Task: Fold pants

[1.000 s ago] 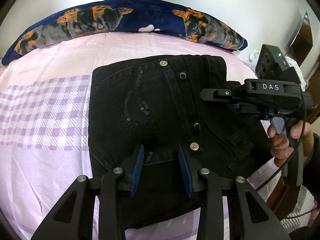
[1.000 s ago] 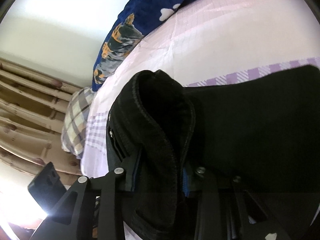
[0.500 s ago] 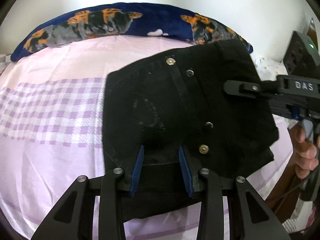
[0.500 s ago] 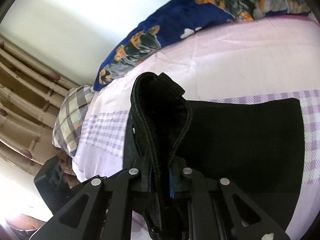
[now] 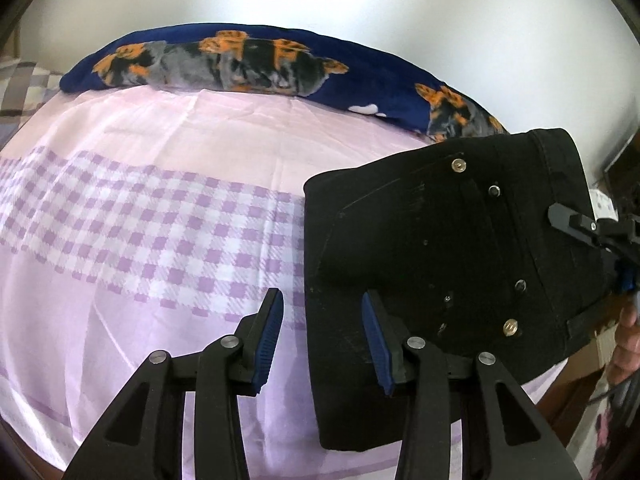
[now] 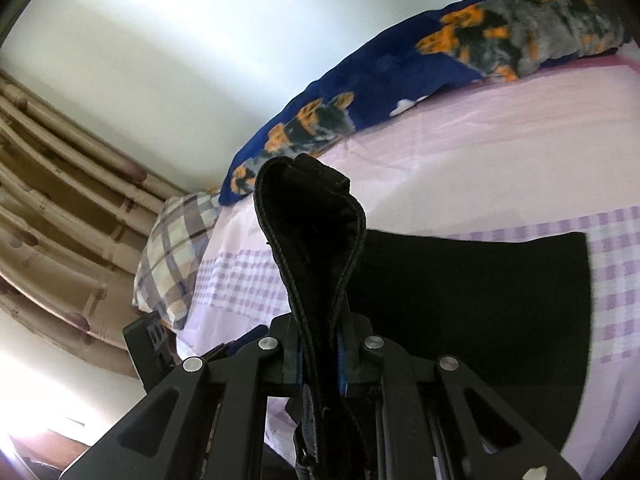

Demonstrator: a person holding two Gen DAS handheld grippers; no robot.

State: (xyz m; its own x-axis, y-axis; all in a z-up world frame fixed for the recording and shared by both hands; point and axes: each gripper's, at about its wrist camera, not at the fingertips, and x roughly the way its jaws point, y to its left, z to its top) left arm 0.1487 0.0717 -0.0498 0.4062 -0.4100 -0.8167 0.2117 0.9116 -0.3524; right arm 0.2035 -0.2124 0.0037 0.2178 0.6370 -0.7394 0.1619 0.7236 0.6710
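The folded black denim pants (image 5: 440, 264), with metal rivets and buttons on the front, hang lifted over the bed in the right half of the left wrist view, their lower edge at the bottom centre right of the frame. The bed carries a pale pink sheet with a band of purple-and-white check (image 5: 140, 232) running across the left and middle of that frame.

The left gripper (image 5: 322, 336) at the bottom centre has its blue-padded jaws spread, and they have just been opening. The left edge of the pants lies between them close to the right pad, and neither pad presses the cloth. Through the rest of the gap only the sheet shows.

The right gripper (image 6: 318, 354) sits at the bottom centre of its own view with its jaws pressed together on a thick stitched fold of the pants (image 6: 312, 240), which stands up from the pads towards the middle of the frame. The rest of the black cloth spreads to the right of it. In the left wrist view this gripper reaches in from the right edge onto the side of the pants, with part of a hand (image 5: 628, 340) below it at the frame's edge.

A long navy blue pillow with an orange and grey print (image 5: 248, 64) lies along the far edge of the bed against a white wall. A plaid pillow in beige and grey (image 6: 176, 256) lies at the left of the right wrist view, beside brown patterned curtains (image 6: 52, 200).
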